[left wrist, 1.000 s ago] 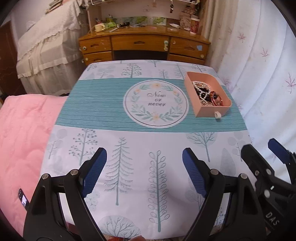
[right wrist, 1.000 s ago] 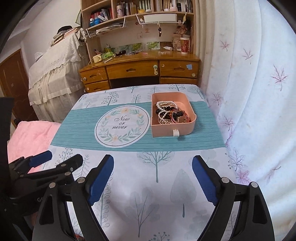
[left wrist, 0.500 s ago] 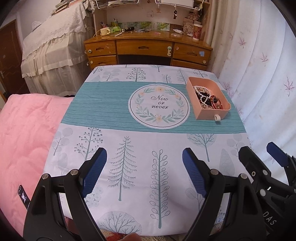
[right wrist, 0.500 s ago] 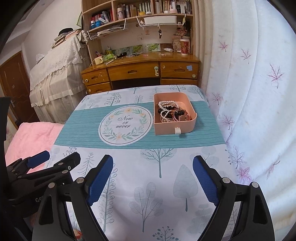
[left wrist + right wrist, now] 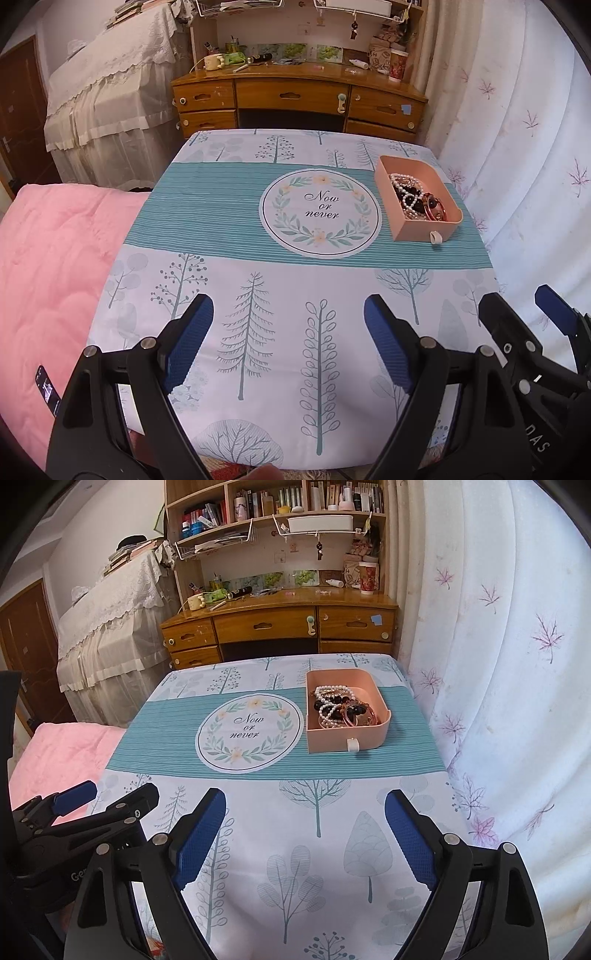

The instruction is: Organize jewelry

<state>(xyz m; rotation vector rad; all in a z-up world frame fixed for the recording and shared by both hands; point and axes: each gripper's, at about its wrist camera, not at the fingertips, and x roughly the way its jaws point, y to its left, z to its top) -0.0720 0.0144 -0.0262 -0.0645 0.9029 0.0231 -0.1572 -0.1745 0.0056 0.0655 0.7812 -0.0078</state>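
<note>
Both wide open, nothing held: left hand-held gripper [image 5: 288, 332], right hand-held gripper [image 5: 304, 823], over near desk [image 5: 258, 830] edge. Pink tray [image 5: 347, 740] of jewelry [image 5: 338, 709] far right.

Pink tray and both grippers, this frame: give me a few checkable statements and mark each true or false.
1. The pink tray holds pearl strands and dark beads. True.
2. The left gripper grips a bracelet. False: its jaws stand open and empty above the tablecloth.
3. The tray sits left of the round "Now or never" print. False: it sits to its right.
4. The right gripper is open, holding nothing. True.
5. The tray has a small white tab on its near wall. True.
</note>
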